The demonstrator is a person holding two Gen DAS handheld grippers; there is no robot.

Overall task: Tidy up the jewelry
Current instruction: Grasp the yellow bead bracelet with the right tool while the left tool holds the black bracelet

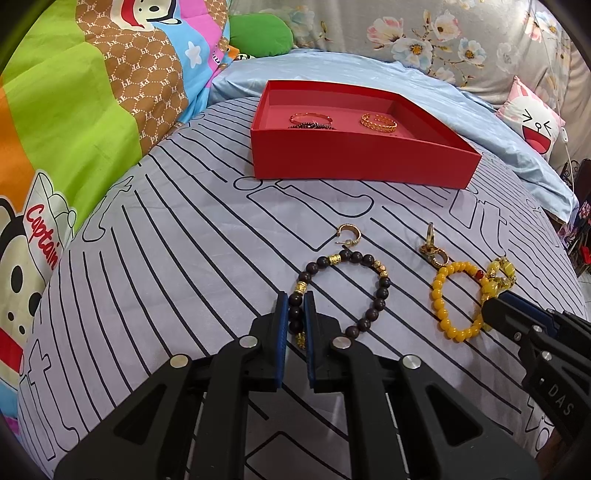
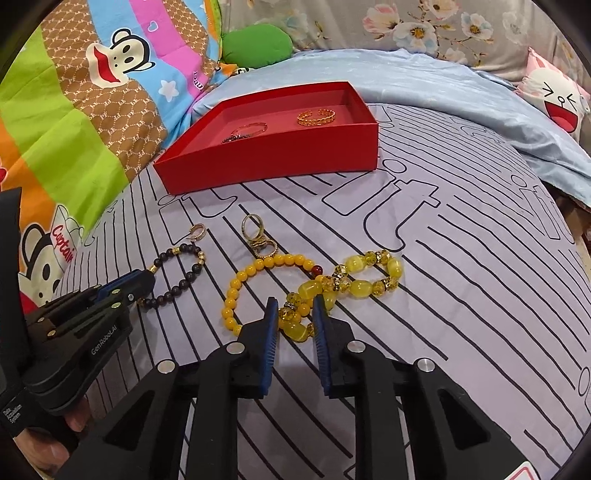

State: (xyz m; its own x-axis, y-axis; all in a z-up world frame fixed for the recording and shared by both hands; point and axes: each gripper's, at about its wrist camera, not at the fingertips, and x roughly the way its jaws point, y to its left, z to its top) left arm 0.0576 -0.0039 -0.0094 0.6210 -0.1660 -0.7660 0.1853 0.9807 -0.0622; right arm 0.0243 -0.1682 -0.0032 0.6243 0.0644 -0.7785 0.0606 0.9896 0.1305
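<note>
A dark brown bead bracelet (image 1: 373,291) lies on the striped bedsheet. My left gripper (image 1: 296,301) is shut on its left side; it also shows in the right wrist view (image 2: 146,278). A yellow crystal bracelet (image 2: 365,275) lies partly over an orange-yellow bead bracelet (image 2: 236,291). My right gripper (image 2: 296,304) straddles the crystal bracelet's near end with a gap left at the jaws. A gold hoop earring (image 1: 346,233) and gold rings (image 1: 434,251) lie beyond. The red box (image 1: 354,162) holds a gold bangle (image 1: 378,121), a thin bangle (image 1: 310,118) and a dark bracelet.
A cartoon quilt (image 1: 74,110) rises on the left. A light blue sheet (image 1: 480,122), a green cushion (image 1: 260,35) and a cartoon pillow (image 1: 535,125) lie behind the box. The bed edge drops off at the right.
</note>
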